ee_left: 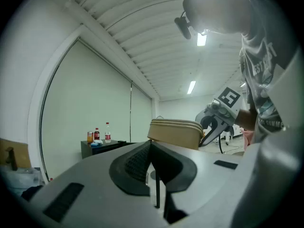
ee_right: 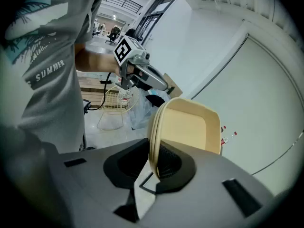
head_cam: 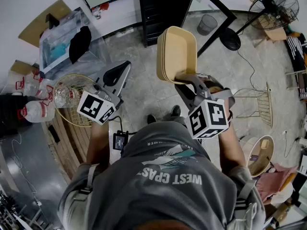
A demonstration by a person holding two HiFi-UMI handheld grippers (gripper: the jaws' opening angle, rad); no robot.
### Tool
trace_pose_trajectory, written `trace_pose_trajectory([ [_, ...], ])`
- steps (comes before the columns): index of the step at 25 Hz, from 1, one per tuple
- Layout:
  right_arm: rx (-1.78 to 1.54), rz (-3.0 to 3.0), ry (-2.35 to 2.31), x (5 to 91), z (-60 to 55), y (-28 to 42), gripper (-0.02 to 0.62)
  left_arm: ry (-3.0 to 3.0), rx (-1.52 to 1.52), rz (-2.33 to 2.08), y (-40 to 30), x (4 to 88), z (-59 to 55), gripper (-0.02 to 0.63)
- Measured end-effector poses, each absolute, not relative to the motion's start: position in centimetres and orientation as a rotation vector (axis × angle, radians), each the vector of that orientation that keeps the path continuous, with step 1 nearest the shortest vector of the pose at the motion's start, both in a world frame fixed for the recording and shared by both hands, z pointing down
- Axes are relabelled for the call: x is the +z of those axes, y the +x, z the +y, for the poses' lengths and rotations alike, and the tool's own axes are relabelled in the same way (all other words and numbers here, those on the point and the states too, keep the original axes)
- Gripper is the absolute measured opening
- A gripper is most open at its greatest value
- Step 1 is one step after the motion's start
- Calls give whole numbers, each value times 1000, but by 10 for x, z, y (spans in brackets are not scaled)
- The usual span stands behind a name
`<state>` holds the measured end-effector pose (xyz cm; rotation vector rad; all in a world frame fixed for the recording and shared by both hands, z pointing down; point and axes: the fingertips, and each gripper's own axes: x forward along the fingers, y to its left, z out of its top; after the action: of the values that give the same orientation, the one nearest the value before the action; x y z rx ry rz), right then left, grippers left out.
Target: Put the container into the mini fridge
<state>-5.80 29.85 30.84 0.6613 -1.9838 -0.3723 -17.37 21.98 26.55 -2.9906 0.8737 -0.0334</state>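
Observation:
A tan, shallow container (head_cam: 176, 54) with a matching lid hangs on edge in the air over the floor. My right gripper (head_cam: 184, 78) is shut on its lower rim. In the right gripper view the rim (ee_right: 153, 127) stands clamped between the jaws of that gripper (ee_right: 153, 158). My left gripper (head_cam: 123, 66) is held to the left of the container, apart from it. Its jaws (ee_left: 152, 146) meet with nothing between them, and the container (ee_left: 175, 132) shows just beyond them. A black cabinet (head_cam: 165, 6) stands ahead by the wall; I cannot tell if it is the fridge.
A wire basket (head_cam: 72, 97) with clear plastic bottles sits at the left beside a wooden bench (head_cam: 67, 138). A grey bin (head_cam: 207, 24), a floor fan (head_cam: 278, 6) and a wire chair (head_cam: 261, 104) stand to the right. Bottles (ee_left: 97, 135) stand on a dark cabinet.

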Motion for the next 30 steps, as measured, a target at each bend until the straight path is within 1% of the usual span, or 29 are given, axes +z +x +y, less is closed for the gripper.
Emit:
trace_pose_trajectory([
  [12,-369,-1969,670,307,296,-65,61,-3005,-26,848,-181,267,221,15],
  [21,-357,-2005,656,313,284,-50,64,-3020,-55,838,-161,274,215,15],
  [30,-373,-2049,618,319,246,-20,64,-3006,-106,922,-134,277,186,15],
])
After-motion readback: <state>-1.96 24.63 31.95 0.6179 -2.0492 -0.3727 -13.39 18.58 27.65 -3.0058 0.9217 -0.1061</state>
